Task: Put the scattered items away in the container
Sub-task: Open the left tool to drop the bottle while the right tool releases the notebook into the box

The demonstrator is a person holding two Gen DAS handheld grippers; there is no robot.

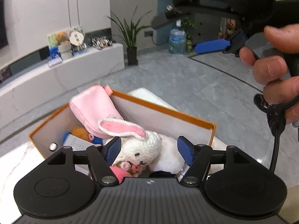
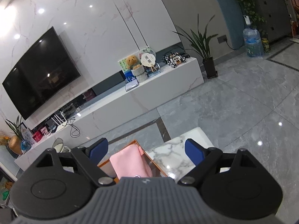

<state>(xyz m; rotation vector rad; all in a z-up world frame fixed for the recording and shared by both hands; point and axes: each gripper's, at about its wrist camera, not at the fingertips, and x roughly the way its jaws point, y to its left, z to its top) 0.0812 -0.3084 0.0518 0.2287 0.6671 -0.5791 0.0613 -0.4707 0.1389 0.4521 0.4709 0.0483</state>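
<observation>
The white crocheted rabbit toy with pink ears [image 1: 142, 149] lies in the orange-rimmed cardboard box [image 1: 168, 112], between the spread left claw [image 1: 148, 149]. It looks soft and light; its round head seems the best hold. The right claw [image 2: 145, 149] is spread, empty.

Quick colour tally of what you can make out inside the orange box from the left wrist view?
Pink: 1, pink pouch leaning on the far wall of the orange box
White: 2, crochet bunny and white plush
Orange-brown: 1, fuzzy toy, mostly hidden
Total: 4 clear; blue, pink and black bits underneath are too hidden to count.
</observation>
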